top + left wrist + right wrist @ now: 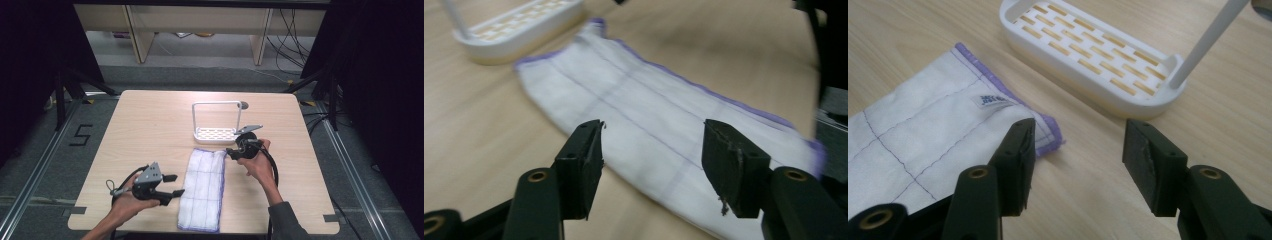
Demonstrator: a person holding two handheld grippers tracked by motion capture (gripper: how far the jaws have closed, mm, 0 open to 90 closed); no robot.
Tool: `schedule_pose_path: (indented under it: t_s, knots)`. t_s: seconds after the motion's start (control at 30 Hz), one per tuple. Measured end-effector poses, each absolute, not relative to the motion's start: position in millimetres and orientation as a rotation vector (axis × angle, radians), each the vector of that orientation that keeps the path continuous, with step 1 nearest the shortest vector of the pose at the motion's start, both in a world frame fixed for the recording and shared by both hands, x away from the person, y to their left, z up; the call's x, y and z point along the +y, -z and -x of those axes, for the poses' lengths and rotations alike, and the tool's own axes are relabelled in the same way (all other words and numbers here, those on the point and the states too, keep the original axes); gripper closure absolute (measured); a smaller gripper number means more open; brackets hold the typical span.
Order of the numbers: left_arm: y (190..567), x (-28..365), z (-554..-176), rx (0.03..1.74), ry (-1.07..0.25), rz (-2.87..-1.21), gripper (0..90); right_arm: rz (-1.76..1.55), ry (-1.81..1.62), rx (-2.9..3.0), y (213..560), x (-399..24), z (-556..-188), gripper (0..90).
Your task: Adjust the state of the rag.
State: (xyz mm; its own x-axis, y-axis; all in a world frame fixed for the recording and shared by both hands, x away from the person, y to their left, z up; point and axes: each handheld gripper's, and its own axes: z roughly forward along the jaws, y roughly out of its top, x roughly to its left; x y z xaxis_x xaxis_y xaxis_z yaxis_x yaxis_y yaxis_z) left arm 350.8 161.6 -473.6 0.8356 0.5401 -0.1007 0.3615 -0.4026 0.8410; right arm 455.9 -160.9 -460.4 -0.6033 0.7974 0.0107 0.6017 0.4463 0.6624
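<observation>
While folded cloth (202, 188) lies flat, left tongs (172, 186) and right tongs (230, 153) spread, seemingly clear of purple edges.

The white rack (216, 132) with its upright hoop stands just beyond the folded cloth's (203, 189) far end, blocking passage there. Bare table (145, 130) lies open on both sides of the cloth.

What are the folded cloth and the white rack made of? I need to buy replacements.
Cloth: seemingly soft woven cotton, white, with stitched grid lines and purple edging. Rack: apparently smooth, slightly glossy moulded plastic, with a slotted base.
</observation>
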Motion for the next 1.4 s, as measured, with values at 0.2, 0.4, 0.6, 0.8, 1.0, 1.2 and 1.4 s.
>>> schedule_pose_path:
  t_s: [0.2,0.4,0.6,0.8,1.0,1.2,1.4]
  knots:
    - [482.4,155.5,-403.4,0.764,-0.300,-2.052,38.3,-1.258,-0.899,2.420,469.3,-151.0,-458.6,43.7]
    - [489.6,141.9,-443.5,0.831,-0.326,-2.081,36.2,-1.238,-0.877,2.414,476.1,-143.6,-464.7,40.6]
    - [495.3,127.7,-466.4,0.862,-0.283,-2.090,35.7,-1.260,-0.875,2.426,487.3,-136.7,-473.1,40.2]
    - [506.0,115.5,-472.7,0.844,-0.268,-2.147,36.7,-1.280,-0.869,2.421,487.2,-134.2,-472.2,40.3]
    - [510.1,108.7,-477.0,0.820,-0.253,-2.165,44.2,-1.290,-0.847,2.424,491.0,-137.1,-474.4,40.3]
    - [512.8,103.0,-476.3,0.755,-0.271,-2.185,65.4,-1.251,-0.787,2.440,494.6,-132.2,-473.6,41.6]
    - [512.0,104.3,-474.1,0.719,-0.289,-2.181,82.7,-1.228,-0.795,2.430,491.2,-134.2,-473.3,41.9]
